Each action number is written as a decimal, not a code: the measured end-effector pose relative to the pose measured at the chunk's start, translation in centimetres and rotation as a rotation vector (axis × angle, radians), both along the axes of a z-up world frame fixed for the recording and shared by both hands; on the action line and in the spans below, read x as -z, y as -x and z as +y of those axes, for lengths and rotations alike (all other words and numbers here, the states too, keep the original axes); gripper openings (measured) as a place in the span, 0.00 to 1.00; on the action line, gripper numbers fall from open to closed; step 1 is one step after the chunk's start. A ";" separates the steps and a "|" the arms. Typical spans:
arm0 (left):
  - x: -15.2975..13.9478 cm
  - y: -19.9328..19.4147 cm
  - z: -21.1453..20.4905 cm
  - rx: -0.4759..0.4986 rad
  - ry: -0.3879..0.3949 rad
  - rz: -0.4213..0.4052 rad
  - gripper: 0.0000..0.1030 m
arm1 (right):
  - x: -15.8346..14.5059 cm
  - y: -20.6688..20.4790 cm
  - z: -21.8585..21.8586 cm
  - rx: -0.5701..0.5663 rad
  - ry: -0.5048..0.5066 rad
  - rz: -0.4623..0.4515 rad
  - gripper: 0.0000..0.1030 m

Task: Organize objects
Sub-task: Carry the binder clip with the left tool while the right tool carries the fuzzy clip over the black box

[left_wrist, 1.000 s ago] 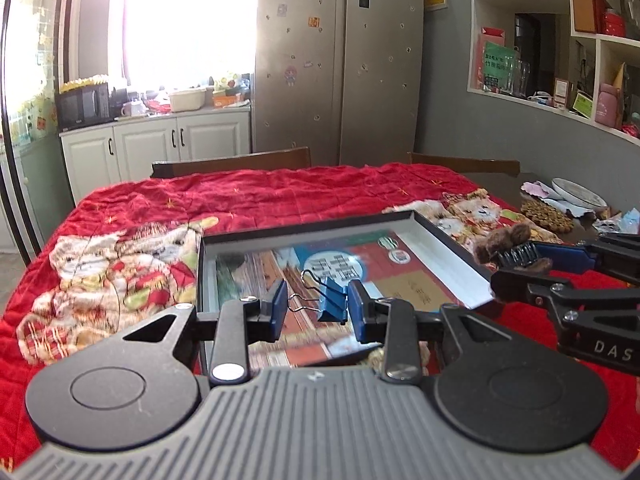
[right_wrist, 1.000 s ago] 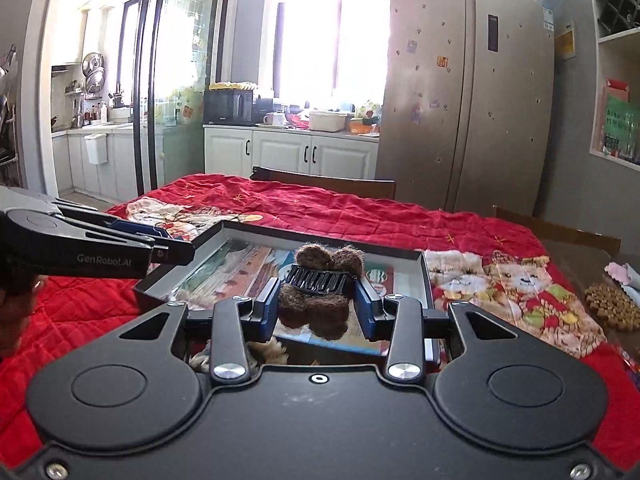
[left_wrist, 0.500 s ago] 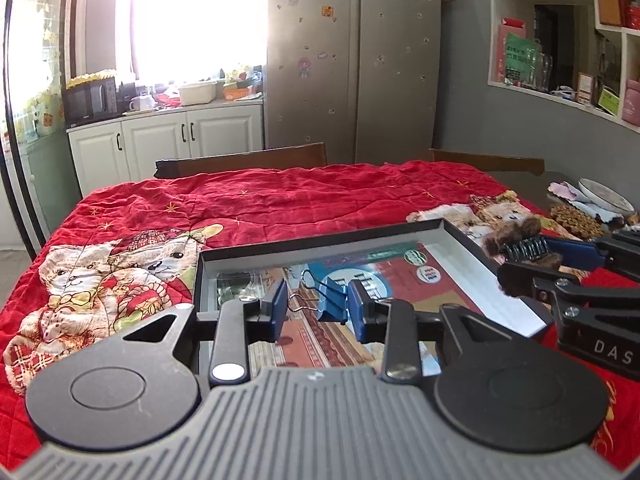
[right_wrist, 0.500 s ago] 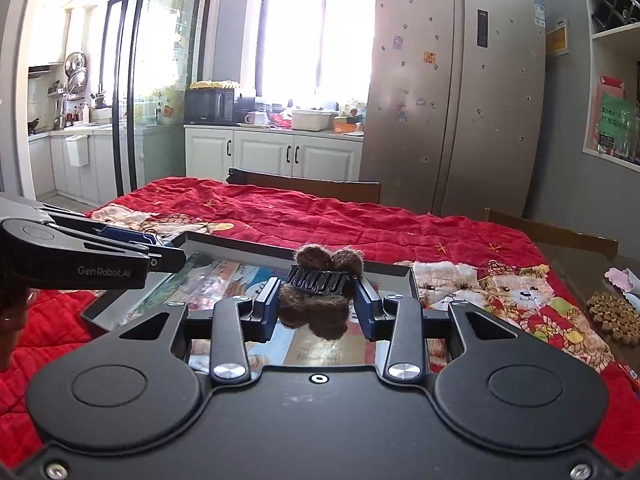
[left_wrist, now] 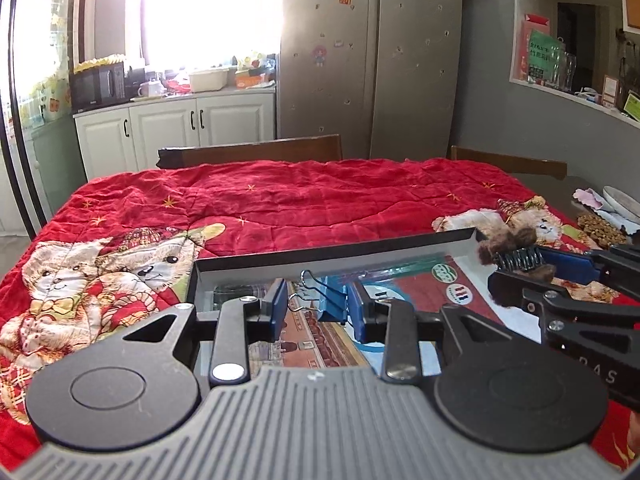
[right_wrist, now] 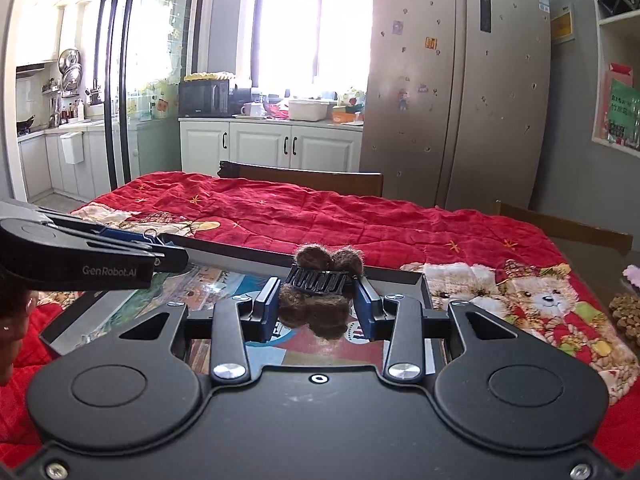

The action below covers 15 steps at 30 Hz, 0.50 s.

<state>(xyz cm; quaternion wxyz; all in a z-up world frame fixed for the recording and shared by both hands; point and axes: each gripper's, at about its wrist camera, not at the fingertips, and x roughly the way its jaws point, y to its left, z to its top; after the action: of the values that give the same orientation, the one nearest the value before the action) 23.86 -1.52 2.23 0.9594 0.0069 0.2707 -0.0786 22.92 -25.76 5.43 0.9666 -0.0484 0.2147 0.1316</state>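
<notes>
Your left gripper (left_wrist: 318, 310) is holding a blue binder clip (left_wrist: 328, 300) between its fingers, above the tray (left_wrist: 332, 254). Your right gripper (right_wrist: 316, 306) is clamping a brown hair clip (right_wrist: 320, 300) over the same tray on the red-covered worktop (left_wrist: 280, 200).

Red quilt (left_wrist: 304, 204) at 12 o'clock past the tray (left_wrist: 336, 251): bare, wide room to pass. Tray's raised far rim blocks a low push fwd. Right gripper (left_wrist: 532, 270) w/ brown hair claw (left_wrist: 516, 254) crowds 2–3 o'clock just beside the left gripper (left_wrist: 316, 308), which carries the blue binder clip (left_wrist: 330, 298). Chair back (left_wrist: 252, 152) walls the far edge. Beads (right_wrist: 626, 312) at 3 o'clock.
</notes>
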 end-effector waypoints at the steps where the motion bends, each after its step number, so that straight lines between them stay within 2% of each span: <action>1: 0.2 -0.4 0.0 -0.003 0.001 0.006 0.35 | 0.2 -0.5 0.0 -0.002 -0.001 0.005 0.37; 15: 2.5 -4.8 0.1 -0.026 0.018 0.046 0.35 | 2.3 -6.8 1.5 -0.045 0.024 0.073 0.37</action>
<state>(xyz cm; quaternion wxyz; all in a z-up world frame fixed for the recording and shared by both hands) 28.61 -1.38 -0.24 0.9540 -0.0068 0.2918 -0.0688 29.69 -24.26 3.10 0.9542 -0.0598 0.2503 0.1524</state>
